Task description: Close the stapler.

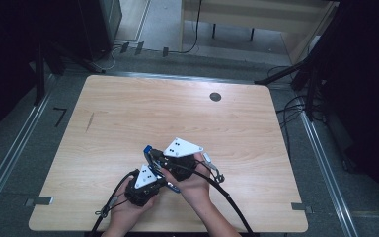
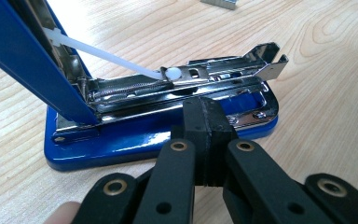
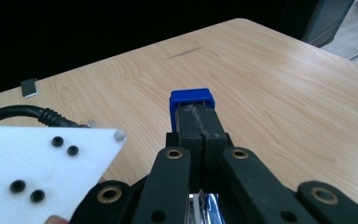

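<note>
We see both grippers built of matte black links with brass-ringed pivot pins and blocky black pads. Left gripper [image 1: 145,183] and right gripper [image 1: 170,157] each carry a white triangular plate with four dark holes, black cables trailing near-side.

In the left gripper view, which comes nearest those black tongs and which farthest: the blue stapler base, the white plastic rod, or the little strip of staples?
1. Blue stapler base: right at the left tongs.
2. White plastic rod: above the base, towards the raised lid.
3. Strip of staples: far off at the top edge, on the table.

Shut left hand-held gripper [image 2: 205,122] against open blue stapler [image 2: 135,140], its lid raised, on wooden table [image 2: 326,93]
</note>
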